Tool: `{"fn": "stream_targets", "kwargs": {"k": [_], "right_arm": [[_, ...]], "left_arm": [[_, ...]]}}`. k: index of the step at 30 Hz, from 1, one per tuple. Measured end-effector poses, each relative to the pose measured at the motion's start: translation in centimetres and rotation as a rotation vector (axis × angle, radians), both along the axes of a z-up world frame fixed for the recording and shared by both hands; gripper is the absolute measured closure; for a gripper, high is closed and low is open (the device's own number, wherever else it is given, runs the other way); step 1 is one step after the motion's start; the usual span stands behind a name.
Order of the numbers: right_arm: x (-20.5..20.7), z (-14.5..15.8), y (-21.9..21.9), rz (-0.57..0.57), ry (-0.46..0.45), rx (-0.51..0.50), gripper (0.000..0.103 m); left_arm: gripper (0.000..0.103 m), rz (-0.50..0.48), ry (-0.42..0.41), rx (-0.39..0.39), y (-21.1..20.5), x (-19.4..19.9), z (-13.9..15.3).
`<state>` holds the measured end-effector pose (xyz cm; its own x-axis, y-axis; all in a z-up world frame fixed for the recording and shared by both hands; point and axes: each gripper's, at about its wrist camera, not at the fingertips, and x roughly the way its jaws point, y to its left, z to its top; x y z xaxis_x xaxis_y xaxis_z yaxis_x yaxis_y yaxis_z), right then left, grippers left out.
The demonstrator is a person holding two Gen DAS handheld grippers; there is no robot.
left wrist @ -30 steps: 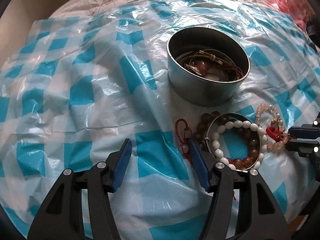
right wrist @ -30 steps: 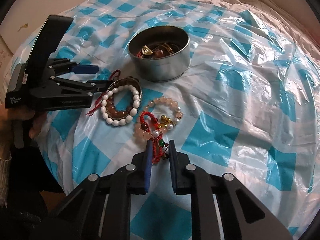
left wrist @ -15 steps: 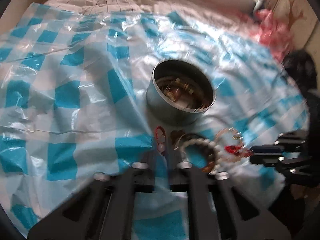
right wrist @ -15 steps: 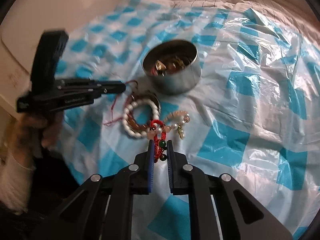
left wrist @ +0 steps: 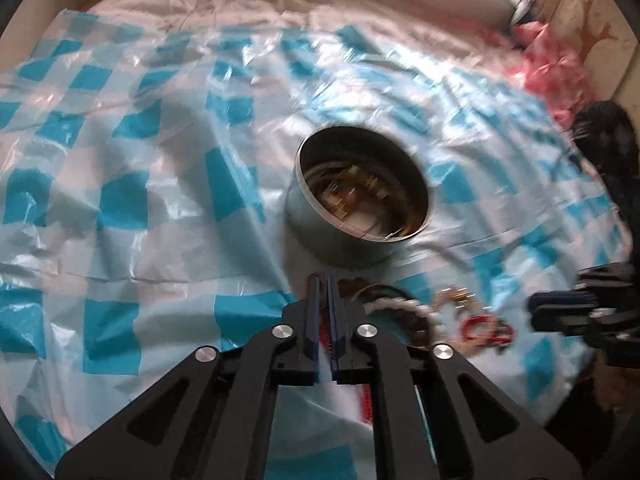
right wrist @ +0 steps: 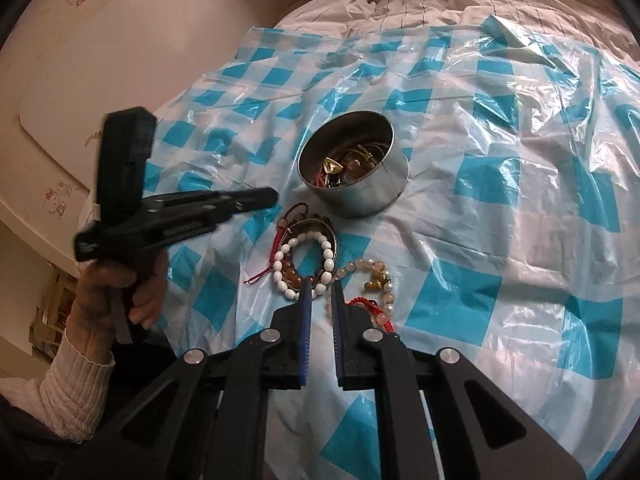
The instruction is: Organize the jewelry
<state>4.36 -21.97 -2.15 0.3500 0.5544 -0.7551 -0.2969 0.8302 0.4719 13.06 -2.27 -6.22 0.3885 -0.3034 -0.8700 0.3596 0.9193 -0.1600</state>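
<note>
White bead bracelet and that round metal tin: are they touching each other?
Apart. The right wrist view shows the white bead bracelet lying on the checked sheet nearer the camera than the metal tin, with a gap between them.

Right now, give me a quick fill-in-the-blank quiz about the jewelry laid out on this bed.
1. The metal tin stands on a plastic sheet checked in white and ____.
2. The white-bead bracelet lies ____ the tin, on the sheet.
3. In the right wrist view, the red cord lies to the ____ of the white-bead bracelet.

Missing words: blue; outside; left
</note>
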Motion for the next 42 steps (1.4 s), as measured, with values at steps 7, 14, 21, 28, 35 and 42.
{"fn": "stream_targets", "kwargs": {"k": [7,14,21,28,35,42], "right_arm": [[-0.5,-0.8,0.4,0.027,0.003,-0.19,0.049],[-0.8,-3.9,2.7,0.112,0.051,-0.344,0.09],[-0.8,-1.2,1.2,0.088,0.028,-0.101,0.092],[-0.2,1.7,-0.3,0.042,-0.04,0.165,0.092],[0.5,2.9,-0.4,-0.01,-0.077,0.147,0.092],[0.7,3.1,-0.3,-0.034,-0.118,0.125,0.092]], "left_arm": [[0.095,0.014,0.047,0.094,-0.3,0.2,-2.0],[0.101,-0.01,0.028,-0.032,0.3,-0.6,0.4],[0.101,-0.023,-0.028,-0.228,1.8,-0.9,3.7],[0.101,-0.016,-0.051,-0.222,1.2,-1.1,4.3],[0.101,0.005,-0.143,-0.121,0.2,-1.5,5.1],[0.101,0.025,-0.261,0.031,-0.9,-1.9,5.9]]}}
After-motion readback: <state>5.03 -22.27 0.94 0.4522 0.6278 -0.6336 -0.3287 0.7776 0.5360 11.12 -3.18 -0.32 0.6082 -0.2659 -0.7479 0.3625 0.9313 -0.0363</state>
